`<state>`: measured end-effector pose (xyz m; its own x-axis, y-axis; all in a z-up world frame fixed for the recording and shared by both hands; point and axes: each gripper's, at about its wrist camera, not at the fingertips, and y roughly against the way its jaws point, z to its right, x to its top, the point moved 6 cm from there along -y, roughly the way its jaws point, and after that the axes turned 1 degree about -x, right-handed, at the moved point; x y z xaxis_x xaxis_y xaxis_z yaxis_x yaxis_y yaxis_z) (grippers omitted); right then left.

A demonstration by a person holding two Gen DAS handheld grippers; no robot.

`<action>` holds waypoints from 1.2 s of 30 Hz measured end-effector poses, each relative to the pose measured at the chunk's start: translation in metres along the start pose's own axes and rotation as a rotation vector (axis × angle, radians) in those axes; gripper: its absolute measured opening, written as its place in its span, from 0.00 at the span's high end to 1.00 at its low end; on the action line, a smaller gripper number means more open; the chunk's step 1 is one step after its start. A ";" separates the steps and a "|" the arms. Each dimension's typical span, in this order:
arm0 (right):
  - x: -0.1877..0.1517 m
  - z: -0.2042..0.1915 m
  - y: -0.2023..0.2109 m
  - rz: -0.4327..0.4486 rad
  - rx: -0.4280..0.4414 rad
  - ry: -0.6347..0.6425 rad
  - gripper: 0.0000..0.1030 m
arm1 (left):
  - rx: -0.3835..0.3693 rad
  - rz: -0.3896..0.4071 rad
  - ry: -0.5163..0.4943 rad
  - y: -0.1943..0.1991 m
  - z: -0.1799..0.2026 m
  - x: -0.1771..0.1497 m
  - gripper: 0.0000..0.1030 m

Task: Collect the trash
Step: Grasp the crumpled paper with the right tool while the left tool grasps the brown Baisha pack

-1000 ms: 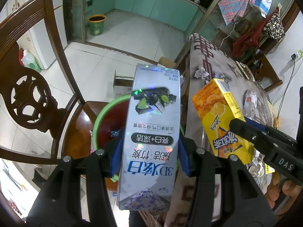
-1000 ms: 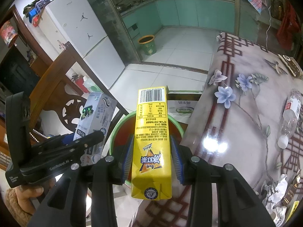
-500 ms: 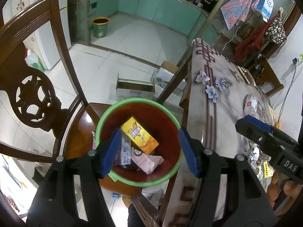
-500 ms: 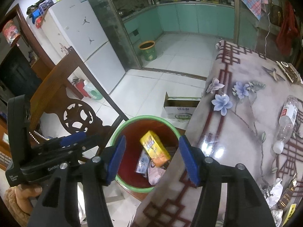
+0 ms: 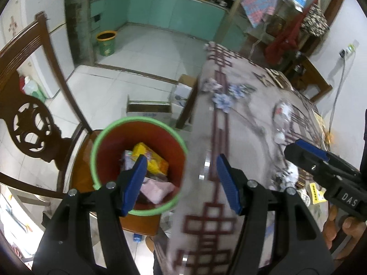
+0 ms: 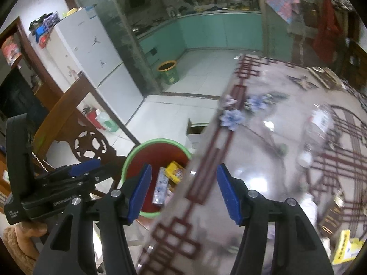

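Yellow carton (image 5: 151, 161) in red bin (image 5: 107, 146), below left tongs (image 5: 181, 178); right tongs (image 6: 183, 189) alongside; both released, empty.

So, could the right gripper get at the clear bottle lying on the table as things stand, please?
Probably yes. The right gripper is open and empty, and the bottle lies in the open on the table ahead of it, with nothing visible between them.

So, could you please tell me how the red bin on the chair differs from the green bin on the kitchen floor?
The red bin has a green rim and sits on the chair beside the table; the green bin has a yellow rim and stands far off on the tiles. The red bin holds boxes and wrappers; the green bin's contents cannot be seen. Both are round, open-topped and upright.
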<state>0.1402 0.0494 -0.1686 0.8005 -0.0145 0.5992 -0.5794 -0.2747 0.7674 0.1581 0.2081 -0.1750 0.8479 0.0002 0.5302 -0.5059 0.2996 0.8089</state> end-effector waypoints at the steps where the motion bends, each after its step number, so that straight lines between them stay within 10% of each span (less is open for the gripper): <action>1: -0.004 0.012 0.006 0.003 -0.008 -0.013 0.44 | -0.004 -0.001 -0.008 0.000 0.008 -0.002 0.42; 20: -0.094 0.380 0.107 -0.063 -0.419 -0.368 0.21 | -0.135 -0.091 -0.177 -0.055 0.264 -0.068 0.31; 36: -0.118 0.442 0.059 -0.180 -0.262 -0.376 0.39 | -0.097 -0.306 -0.268 -0.167 0.340 -0.090 0.29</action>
<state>0.0800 -0.3901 -0.2949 0.8633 -0.3485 0.3650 -0.4075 -0.0547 0.9116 0.1120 -0.1665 -0.2713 0.8792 -0.3471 0.3264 -0.2084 0.3359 0.9185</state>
